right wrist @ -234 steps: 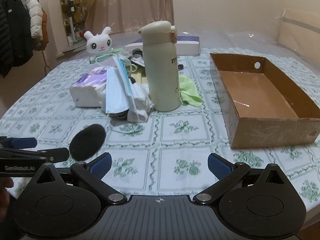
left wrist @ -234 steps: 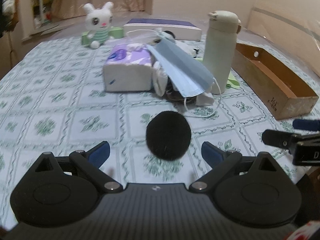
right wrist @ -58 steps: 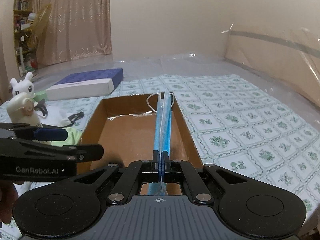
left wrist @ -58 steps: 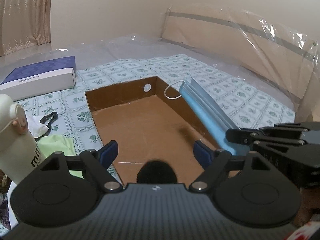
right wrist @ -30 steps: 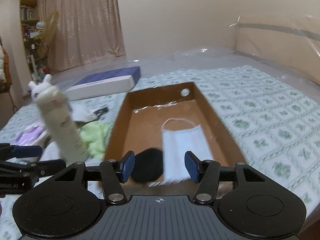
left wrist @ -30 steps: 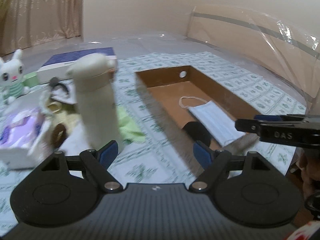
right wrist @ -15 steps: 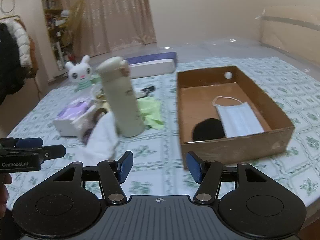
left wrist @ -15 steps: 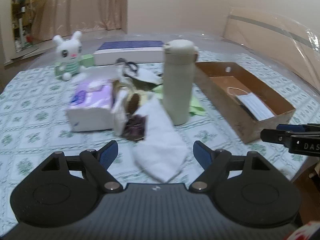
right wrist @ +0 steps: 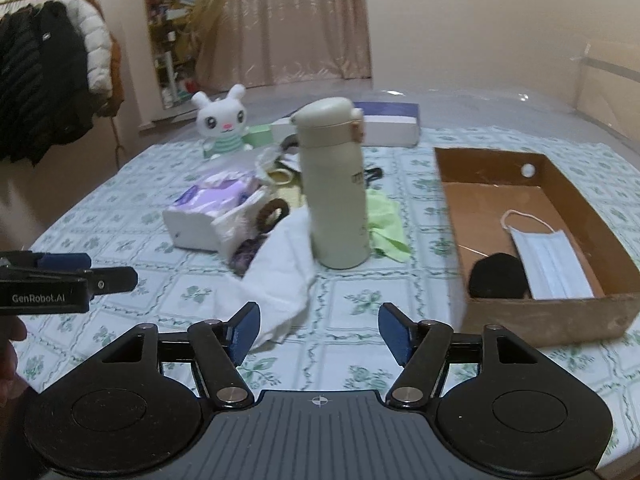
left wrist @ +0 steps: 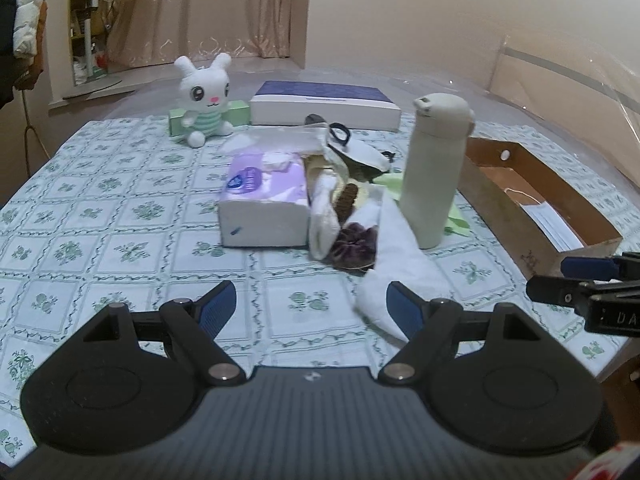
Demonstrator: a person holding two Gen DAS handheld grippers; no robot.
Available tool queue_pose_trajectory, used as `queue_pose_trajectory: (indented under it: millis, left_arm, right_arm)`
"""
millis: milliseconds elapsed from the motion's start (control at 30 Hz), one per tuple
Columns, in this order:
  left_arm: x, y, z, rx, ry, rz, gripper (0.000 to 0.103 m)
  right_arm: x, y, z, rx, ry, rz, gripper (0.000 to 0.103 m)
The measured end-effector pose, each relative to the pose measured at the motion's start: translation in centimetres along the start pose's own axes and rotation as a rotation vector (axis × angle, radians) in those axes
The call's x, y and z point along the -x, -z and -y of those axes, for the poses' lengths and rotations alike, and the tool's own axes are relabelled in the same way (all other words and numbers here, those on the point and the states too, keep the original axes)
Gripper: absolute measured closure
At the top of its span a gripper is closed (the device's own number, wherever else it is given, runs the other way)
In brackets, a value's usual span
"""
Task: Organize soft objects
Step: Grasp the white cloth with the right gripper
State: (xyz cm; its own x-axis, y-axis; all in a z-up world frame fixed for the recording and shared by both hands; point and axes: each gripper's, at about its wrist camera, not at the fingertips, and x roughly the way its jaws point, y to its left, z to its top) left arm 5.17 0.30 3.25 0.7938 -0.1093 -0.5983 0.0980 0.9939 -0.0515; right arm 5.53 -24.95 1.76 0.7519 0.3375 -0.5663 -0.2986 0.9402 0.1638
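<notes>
- Soft objects: two are in the cardboard box (right wrist: 592, 312) now, a face mask (right wrist: 548, 256) lying flat on its floor and a black round pad (right wrist: 498, 276) at the near wall just beside it.
- Change: about two seconds ago the right gripper (right wrist: 319, 330) had the mask clamped above the box; now the mask is down and both grippers are back over the pile on the table (left wrist: 120, 216).
- Right jaws have just been opening and stand a good way apart, nothing between them.
- Left gripper (left wrist: 311, 304) jaws are wide apart and empty; the right pad overlaps the edge of the white cloth (left wrist: 400, 256) in its own view, contact unclear.
- Rest of the pile lies left of the box: white cloth nearest both grippers, dark purple scrunchie (left wrist: 356, 246) touching it, brown hair tie (right wrist: 273, 210), green cloth (right wrist: 386, 224) behind the thermos bottle (right wrist: 335, 188), tissue pack (left wrist: 262, 208), plush bunny (left wrist: 204, 98) at the far side.
- Read: mask step looks done, next pick not yet started. White cloth looks like the likely target, closest and unobstructed.
- Risk: cloth runs up against the upright thermos and touches the scrunchie; a careless drag may tip the bottle or pull the scrunchie along.
- Box has bare floor left at the far end.
</notes>
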Motion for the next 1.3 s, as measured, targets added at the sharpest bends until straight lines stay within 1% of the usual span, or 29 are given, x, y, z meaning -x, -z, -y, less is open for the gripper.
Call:
queue_pose_trajectory:
  millis: [267,400,633,767,900,1000,1133,1167,1200,1233,1300]
  left_arm:
    - [-1.3,-0.1,-1.2,-0.001,-0.003,-0.015,0.023]
    - [-2.6,-0.3,-1.8,-0.009,-0.003,-0.023,0.024]
    - [-5.0,-0.7,-2.5,0.000,-0.001,-0.043,0.024]
    - [-6.4,-0.6,-2.8,0.006,0.004,-0.059,0.024]
    - [-7.5,-0.4,-3.1,0.013,0.016,-0.072,0.024]
    - [-8.2,-0.2,-3.3,0.015,0.029,-0.080,0.024]
    - [-9.0,0.0,-3.3,0.016,0.038,-0.095,0.024]
    - [-9.2,0.1,-3.3,0.016,0.040,-0.098,0.024]
    - [-9.3,0.1,-3.3,0.016,0.042,-0.101,0.024]
    - [-9.4,0.2,-3.3,0.016,0.042,-0.104,0.024]
    - [-9.6,0.2,-3.3,0.016,0.041,-0.106,0.024]
  right_arm:
    - [-2.6,-0.3,-1.7,0.084,-0.028,-0.039,0.034]
    - [-4.2,-0.3,-2.5,0.161,-0.035,-0.058,0.032]
    - [-8.1,0.2,-4.2,0.384,-0.079,-0.125,0.023]
    - [-10.6,0.7,-4.7,0.495,-0.084,-0.156,0.022]
    - [-13.1,0.7,-5.1,0.577,-0.066,-0.168,0.022]
    - [-14.6,0.0,-4.8,0.589,-0.069,-0.164,0.022]
    - [-15.9,-1.0,-4.2,0.572,-0.103,-0.161,0.022]
    - [-16.1,-1.1,-4.2,0.566,-0.116,-0.162,0.023]
    - [-16.3,-1.3,-4.0,0.560,-0.127,-0.165,0.030]
    - [-16.5,-1.3,-4.0,0.556,-0.138,-0.169,0.041]
    - [-16.7,-1.5,-4.0,0.540,-0.173,-0.185,0.051]
